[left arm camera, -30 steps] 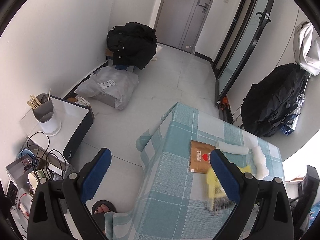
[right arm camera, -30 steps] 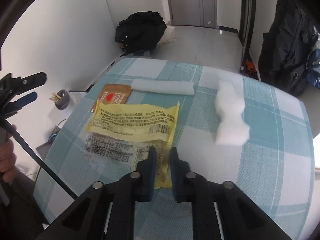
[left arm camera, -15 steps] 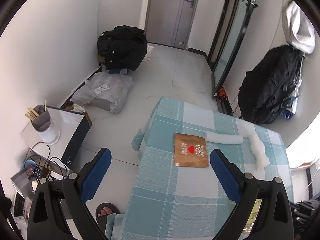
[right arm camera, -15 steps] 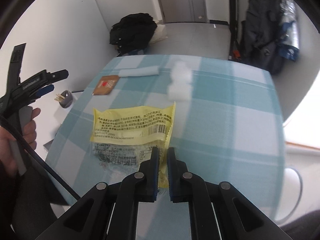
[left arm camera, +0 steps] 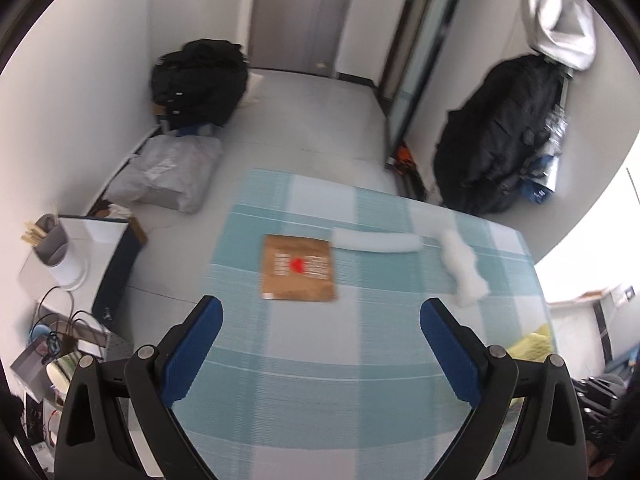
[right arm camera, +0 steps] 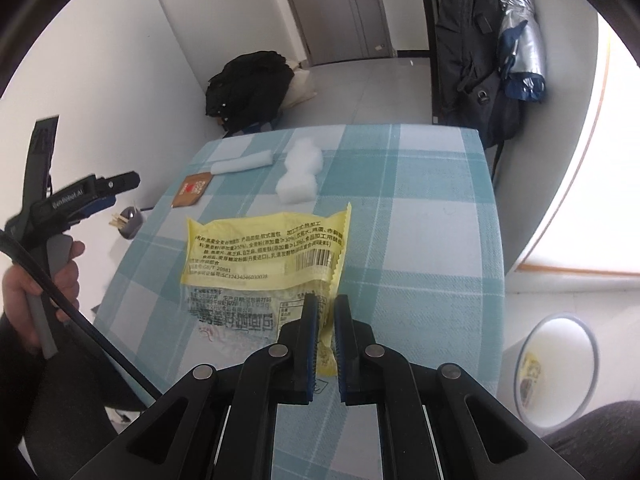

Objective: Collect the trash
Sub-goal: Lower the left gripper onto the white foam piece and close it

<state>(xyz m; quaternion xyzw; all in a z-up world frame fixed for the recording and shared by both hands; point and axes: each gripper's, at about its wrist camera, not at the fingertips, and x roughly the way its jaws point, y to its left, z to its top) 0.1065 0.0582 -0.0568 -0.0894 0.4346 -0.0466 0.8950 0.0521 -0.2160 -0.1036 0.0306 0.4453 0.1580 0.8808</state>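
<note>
Yellow wrapper (right arm camera: 264, 252) pinched in the right claw (right arm camera: 325, 312) above the table (right arm camera: 420, 208); left claw (left arm camera: 320, 312) spread wide.

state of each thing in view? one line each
Right tongs: shut on the yellow wrapper
Left tongs: open, holding nothing
Brown packet: flat on the table
Foam roll: lying on the table
White foam lump: lying on the table
Bin: on the floor, some trash inside

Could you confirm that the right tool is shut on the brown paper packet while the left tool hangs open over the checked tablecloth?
Not quite: the right tool is shut on the yellow plastic wrapper, as the right wrist view shows. The brown paper packet lies untouched; the rest holds.
</note>
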